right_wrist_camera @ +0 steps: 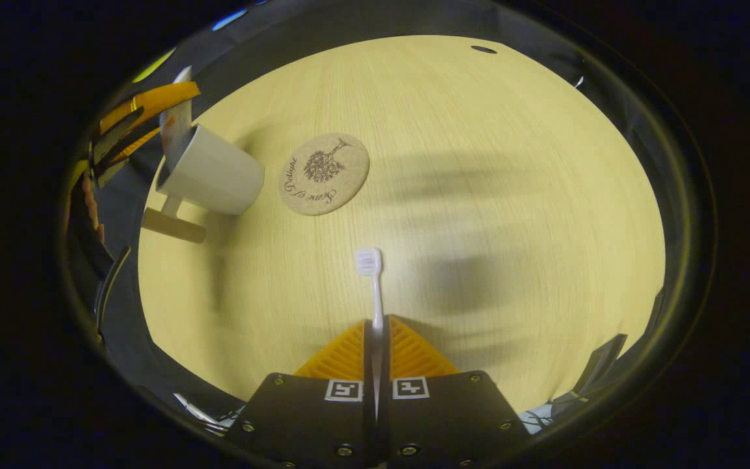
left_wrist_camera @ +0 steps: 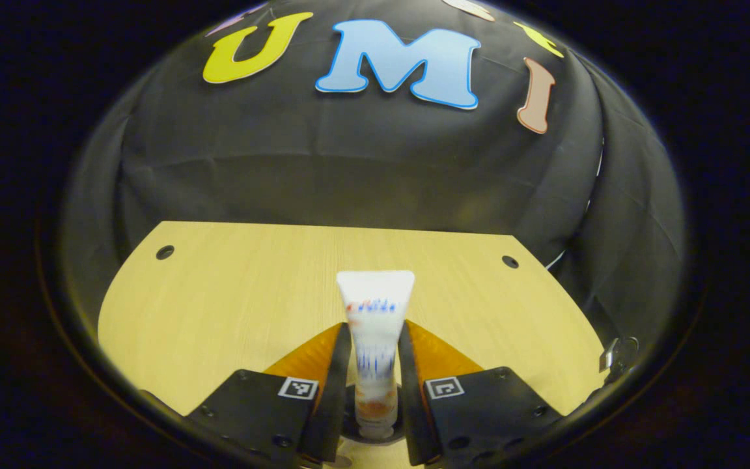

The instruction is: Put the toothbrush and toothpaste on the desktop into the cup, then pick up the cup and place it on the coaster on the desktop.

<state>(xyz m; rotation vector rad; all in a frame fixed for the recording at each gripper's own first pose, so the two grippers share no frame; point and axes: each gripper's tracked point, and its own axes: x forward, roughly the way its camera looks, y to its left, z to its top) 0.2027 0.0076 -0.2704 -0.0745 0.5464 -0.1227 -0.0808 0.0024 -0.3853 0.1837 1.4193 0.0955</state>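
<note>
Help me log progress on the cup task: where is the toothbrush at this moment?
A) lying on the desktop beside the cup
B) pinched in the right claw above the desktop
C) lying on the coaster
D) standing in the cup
B: the right claw is shut on the toothbrush, bristle head pointing forward over the desktop.

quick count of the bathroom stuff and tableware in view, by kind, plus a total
toothpaste tube: 1, held between the left hand-held gripper fingers
toothbrush: 1, held by the right hand-held gripper
white cup: 1
cork coaster: 1
total: 4
</note>
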